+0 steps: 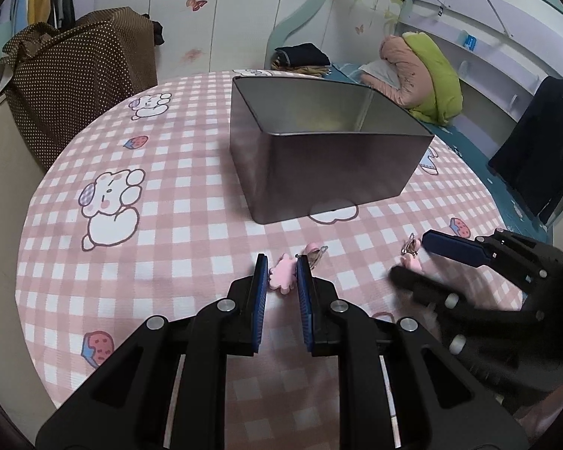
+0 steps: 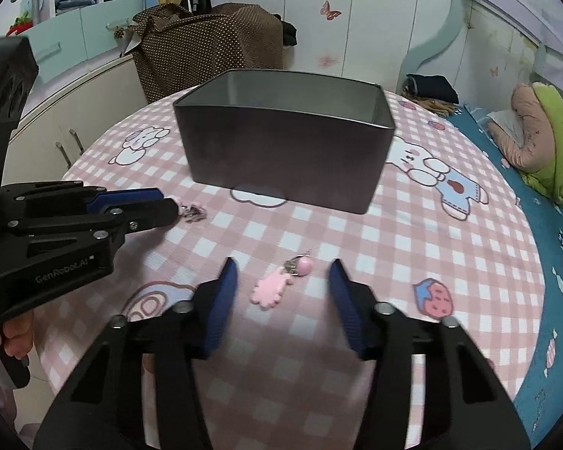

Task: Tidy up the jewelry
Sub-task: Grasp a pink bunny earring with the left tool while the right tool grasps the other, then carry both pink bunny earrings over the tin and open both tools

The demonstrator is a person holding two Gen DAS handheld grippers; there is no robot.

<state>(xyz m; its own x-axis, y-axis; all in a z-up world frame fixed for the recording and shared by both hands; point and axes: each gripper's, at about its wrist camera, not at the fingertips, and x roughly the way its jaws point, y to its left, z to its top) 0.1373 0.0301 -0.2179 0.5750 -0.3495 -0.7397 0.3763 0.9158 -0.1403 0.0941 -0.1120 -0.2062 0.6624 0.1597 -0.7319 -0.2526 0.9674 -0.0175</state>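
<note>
A grey metal tin [image 1: 330, 172], open at the top, stands on the pink checked tablecloth [image 1: 176, 240]; it also shows in the right wrist view [image 2: 281, 157]. My left gripper [image 1: 281, 268] is partly closed around a pink flower-shaped hair clip [image 1: 281, 277], its blue pads just beside it. A second pink clip [image 2: 270, 287] with a metal clasp lies on the cloth between the wide-open fingers of my right gripper [image 2: 283, 268]. In the left wrist view this clip [image 1: 411, 257] lies at the tips of the right gripper [image 1: 413, 258].
A brown dotted bag [image 1: 82, 82] stands behind the table at the left. A bed with a pink and green quilt [image 1: 424, 71] lies to the right. Cabinets [image 2: 56, 131] run along the left side.
</note>
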